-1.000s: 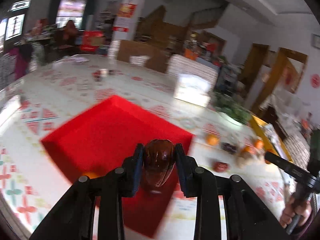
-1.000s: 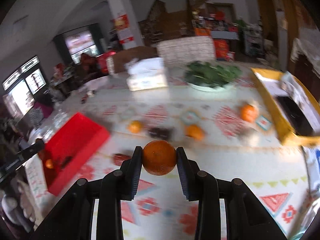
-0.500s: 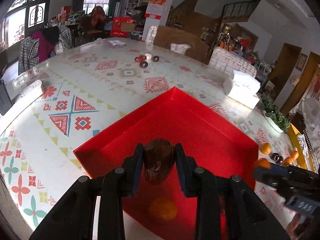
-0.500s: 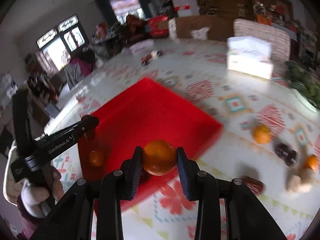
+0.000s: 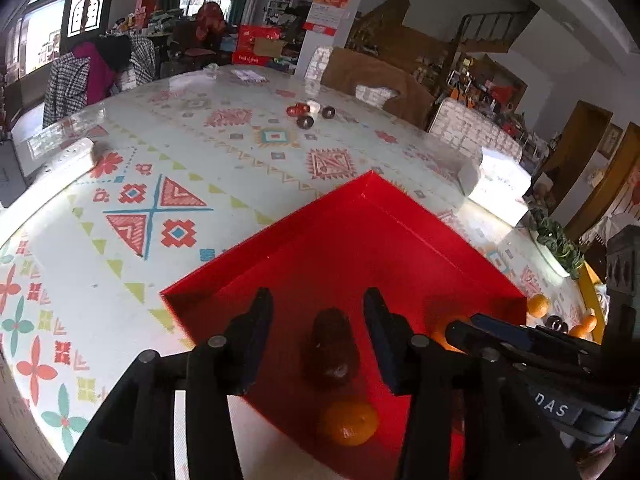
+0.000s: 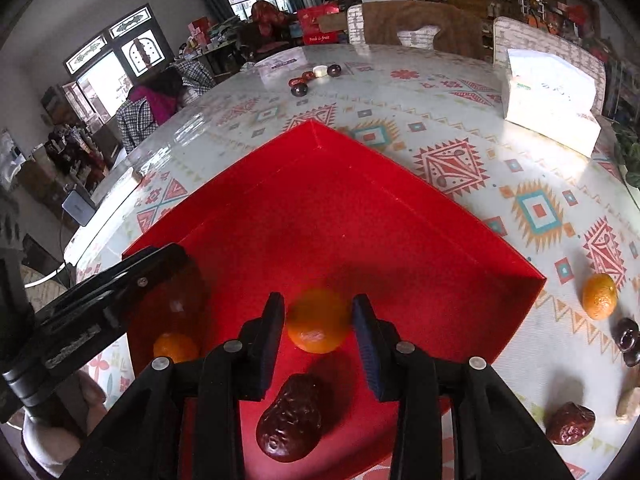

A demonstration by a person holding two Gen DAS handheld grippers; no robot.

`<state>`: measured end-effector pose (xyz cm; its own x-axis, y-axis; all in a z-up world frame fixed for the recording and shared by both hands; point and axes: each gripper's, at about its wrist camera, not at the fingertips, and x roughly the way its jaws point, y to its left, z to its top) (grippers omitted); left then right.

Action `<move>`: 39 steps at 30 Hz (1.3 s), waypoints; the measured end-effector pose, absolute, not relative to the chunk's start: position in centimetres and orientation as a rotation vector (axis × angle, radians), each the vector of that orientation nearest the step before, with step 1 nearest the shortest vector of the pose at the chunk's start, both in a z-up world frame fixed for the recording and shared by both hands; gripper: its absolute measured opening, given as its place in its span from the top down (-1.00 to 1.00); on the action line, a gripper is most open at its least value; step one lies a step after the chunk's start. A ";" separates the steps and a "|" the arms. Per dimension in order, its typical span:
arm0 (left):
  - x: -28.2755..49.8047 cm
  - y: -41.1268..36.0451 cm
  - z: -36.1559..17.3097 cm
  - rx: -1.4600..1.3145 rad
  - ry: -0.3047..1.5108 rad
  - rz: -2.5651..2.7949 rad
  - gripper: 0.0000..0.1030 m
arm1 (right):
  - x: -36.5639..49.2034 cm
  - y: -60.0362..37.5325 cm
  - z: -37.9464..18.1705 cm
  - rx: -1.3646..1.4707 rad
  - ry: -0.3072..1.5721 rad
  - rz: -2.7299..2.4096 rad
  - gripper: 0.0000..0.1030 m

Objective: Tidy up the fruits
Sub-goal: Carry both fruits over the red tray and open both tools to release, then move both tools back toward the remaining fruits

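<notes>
Both grippers over red tray, jaws wide, fruit released.
Left gripper (image 5: 318,340) jaws are spread; dark date (image 5: 330,354) is seen between them, untouched, inside red tray (image 6: 360,216). Right gripper (image 6: 319,330) jaws are parted around blurred orange (image 6: 318,320), contact unclear. More fruit is scattered on tabletop (image 6: 460,120) by tray's right edge.

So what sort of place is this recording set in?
Probably a lived-in home or shopfront dining room: a big patterned table, chairs around it, a staircase behind, and shelves of boxed goods by the windows.
</notes>
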<state>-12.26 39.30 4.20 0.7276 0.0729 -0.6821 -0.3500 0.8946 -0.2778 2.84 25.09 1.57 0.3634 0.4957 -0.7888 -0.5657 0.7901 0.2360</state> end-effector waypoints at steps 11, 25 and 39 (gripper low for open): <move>-19.5 39.2 6.1 -0.539 0.583 0.283 -0.14 | -4.4 23.4 2.6 -0.229 0.887 0.671 0.12; -22.1 36.0 7.2 -0.525 0.579 0.266 -0.18 | -9.6 23.2 1.8 -0.536 0.671 0.512 -0.19; -22.1 32.6 8.2 -0.470 0.579 0.225 -0.32 | -6.4 13.5 5.5 -0.231 0.663 0.464 -0.07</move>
